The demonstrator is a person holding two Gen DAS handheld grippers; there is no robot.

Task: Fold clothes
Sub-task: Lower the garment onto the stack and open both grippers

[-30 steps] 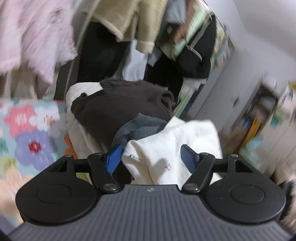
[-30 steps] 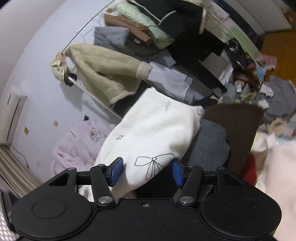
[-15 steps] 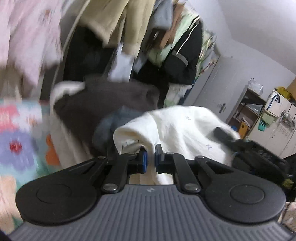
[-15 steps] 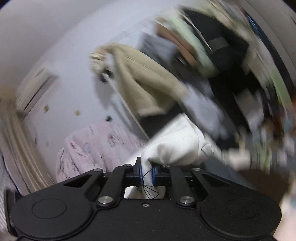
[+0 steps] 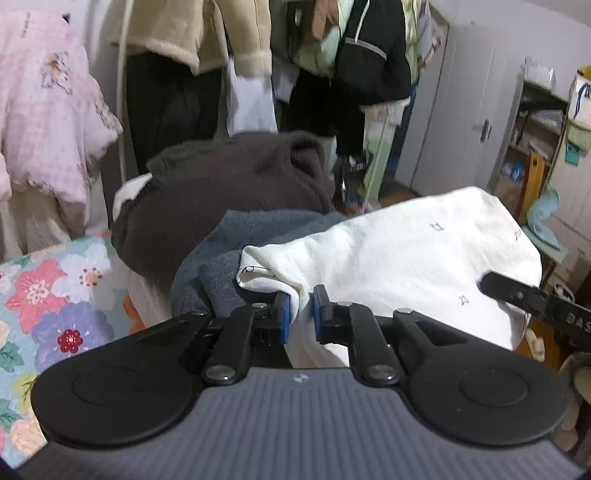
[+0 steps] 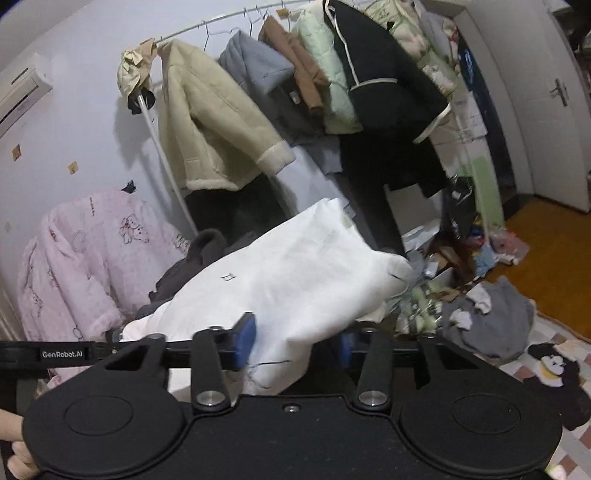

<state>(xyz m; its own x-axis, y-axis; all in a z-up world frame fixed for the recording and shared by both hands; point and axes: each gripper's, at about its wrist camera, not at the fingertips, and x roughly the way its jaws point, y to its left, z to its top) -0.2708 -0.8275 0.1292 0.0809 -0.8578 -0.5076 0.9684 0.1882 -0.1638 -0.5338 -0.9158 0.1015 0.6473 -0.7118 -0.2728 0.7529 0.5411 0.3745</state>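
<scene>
A white garment [image 5: 399, 254] with small printed marks is lifted off a pile of clothes. My left gripper [image 5: 300, 314] is shut on an edge of it, with cloth pinched between the blue pads [image 5: 283, 317]. In the right wrist view the same white garment [image 6: 288, 273] hangs between the fingers of my right gripper [image 6: 295, 341], whose jaws stand wide apart. The right gripper's bar also shows at the right of the left wrist view [image 5: 535, 299]. Below lie a dark brown sweater [image 5: 229, 192] and a grey knit [image 5: 236, 251].
A clothes rack [image 6: 221, 22] with several hanging jackets stands behind the pile. A pink quilted garment [image 6: 85, 258] hangs at the left. A floral bedspread [image 5: 48, 291] lies lower left. Clutter and grey clothes [image 6: 491, 317] cover the floor at right, near a door [image 6: 554, 103].
My right gripper has opened; half a second ago it was shut on the white garment. My left gripper shut on the garment's edge a second ago and still holds it.
</scene>
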